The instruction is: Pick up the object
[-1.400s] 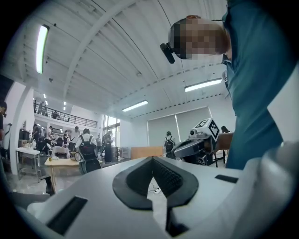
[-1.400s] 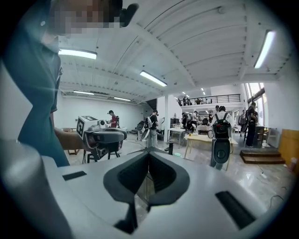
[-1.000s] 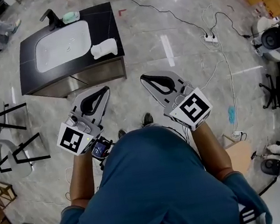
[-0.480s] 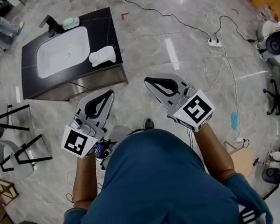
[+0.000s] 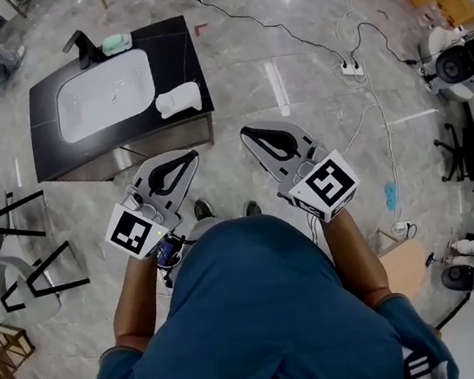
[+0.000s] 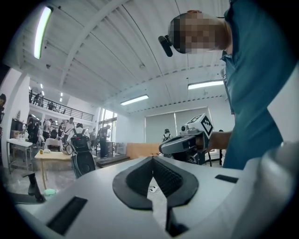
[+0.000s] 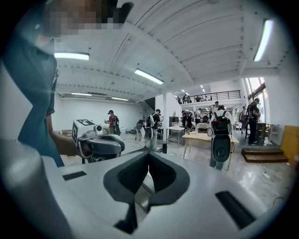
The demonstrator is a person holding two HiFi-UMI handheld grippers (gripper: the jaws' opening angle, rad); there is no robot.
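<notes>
- Nearest is the person in a blue shirt (image 5: 267,311), one gripper in each hand, both held out over the grey marble floor (image 5: 288,54).
- The left gripper (image 5: 187,158) has its jaws closed together with nothing between them. Its own view shows the same: the tips (image 6: 152,159) meet and only the room shows through the gap behind them.
- The right gripper (image 5: 251,134) is closed and empty too, with its tips touching in its own view (image 7: 148,155).
- Each gripper has a cube at the hand end with black-and-white square marker patterns. That's the only print I can make out.
- The white object (image 5: 178,100) lies on the black tabletop (image 5: 176,53) near its near right corner. It's just beyond the left gripper's tips but clearly apart from them, and to the far left of the right gripper.
- Left of the object is a white sink (image 5: 105,93) set into the tabletop.
- At the far edge are a black faucet (image 5: 81,47) and a small green thing (image 5: 116,44) beside it.
- Off to the far right, a power strip (image 5: 351,70) and cables lie on the floor.
</notes>
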